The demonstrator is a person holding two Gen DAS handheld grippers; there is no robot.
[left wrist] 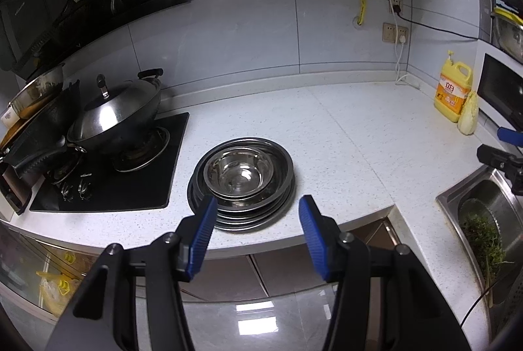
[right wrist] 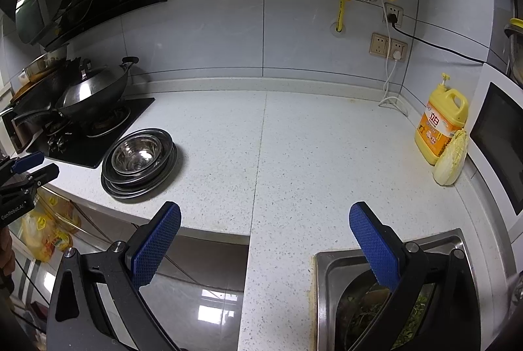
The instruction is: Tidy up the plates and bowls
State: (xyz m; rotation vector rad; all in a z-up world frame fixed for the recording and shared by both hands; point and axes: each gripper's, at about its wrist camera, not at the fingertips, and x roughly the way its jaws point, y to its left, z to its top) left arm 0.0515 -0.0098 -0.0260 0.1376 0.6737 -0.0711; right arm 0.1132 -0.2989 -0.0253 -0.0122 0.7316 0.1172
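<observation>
A: Looking down both views: the stack of steel plates with a bowl nested on top sits on the counter, near its front edge, just right of the stove.

B: Which side is closer?

A: Left gripper, stack dead ahead, jaws half open, empty. Right gripper gapes wide, empty; stack far to its left.

We see a stack of shallow steel plates lying flat near the front edge of the speckled white counter, just beside the black hob. A shiny steel bowl sits upright and empty on top, nested in the uppermost plate.
</observation>
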